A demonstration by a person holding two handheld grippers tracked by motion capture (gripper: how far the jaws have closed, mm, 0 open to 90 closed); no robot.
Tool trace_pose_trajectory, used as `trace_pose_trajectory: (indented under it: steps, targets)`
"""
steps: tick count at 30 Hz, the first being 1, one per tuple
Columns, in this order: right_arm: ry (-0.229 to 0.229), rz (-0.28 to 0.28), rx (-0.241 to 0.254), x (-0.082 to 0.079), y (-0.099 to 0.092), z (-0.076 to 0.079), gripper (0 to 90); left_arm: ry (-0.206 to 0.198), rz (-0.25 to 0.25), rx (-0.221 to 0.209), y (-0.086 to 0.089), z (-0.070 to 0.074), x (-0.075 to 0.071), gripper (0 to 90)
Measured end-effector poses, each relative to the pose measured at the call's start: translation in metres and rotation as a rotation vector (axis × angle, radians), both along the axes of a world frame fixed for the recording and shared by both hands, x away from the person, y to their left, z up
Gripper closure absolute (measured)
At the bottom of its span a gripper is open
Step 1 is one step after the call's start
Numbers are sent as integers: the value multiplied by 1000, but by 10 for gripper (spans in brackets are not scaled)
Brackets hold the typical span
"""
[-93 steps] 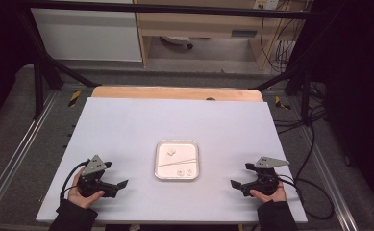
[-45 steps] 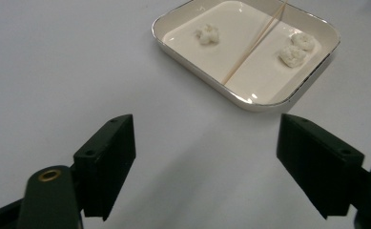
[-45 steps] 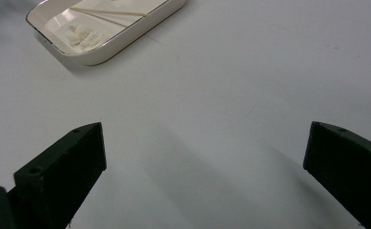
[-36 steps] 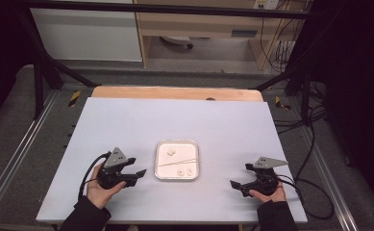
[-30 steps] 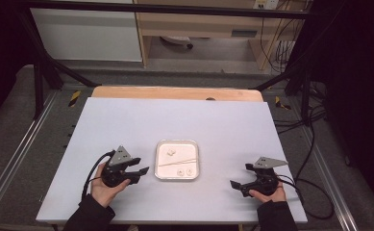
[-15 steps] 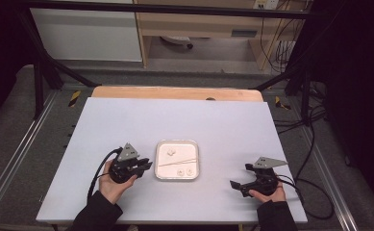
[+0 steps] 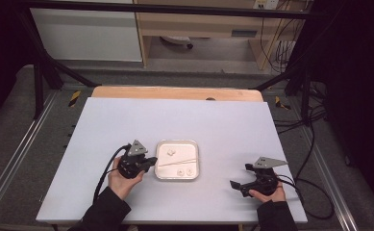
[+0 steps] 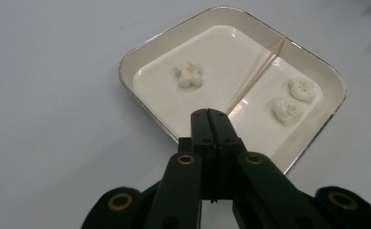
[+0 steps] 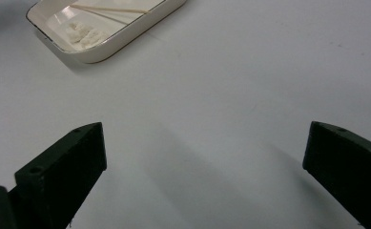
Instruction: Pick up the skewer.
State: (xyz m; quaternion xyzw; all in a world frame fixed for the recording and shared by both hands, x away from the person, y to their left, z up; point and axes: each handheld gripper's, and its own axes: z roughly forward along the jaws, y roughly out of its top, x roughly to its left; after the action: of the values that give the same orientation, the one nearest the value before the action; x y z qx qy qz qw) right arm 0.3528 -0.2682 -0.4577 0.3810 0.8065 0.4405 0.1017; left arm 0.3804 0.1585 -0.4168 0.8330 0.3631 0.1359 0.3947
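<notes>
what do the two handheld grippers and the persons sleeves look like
Both the left gripper and the right gripper are matte black, each with two flat, blocky jaws and a grey three-cornered plate on top. Brass-coloured rivets sit in the jaw arms in the left gripper view. A black cable trails from each gripper toward the table edge. The person wears dark long sleeves reaching to the wrists.

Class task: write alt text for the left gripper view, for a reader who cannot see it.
The left tool, jaws shut together, sits at the near end of a thin stick lying across a square white tray; whether it grips the stick is unclear. Three white lumps lie in the tray, which sits on a pale table.
</notes>
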Motion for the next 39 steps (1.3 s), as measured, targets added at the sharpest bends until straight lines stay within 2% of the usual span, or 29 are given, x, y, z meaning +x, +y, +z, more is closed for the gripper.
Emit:
trace_pose_trajectory:
  steps: [10, 16, 27, 39]
  targets:
    - [-2, 3, -5, 0, 0, 0, 14, 13, -6, 29, -16, -14, 12, 899]
    - [0, 4, -5, 1, 1, -1, 14, 18, -3, 45, -17, -20, 18, 899]
    - [-1, 6, -4, 1, 1, -1, 14, 35, -24, 79, -20, -27, 19, 899]
    - [-3, 8, -6, 1, 0, -1, 14, 46, -61, 91, -22, -27, 14, 899]
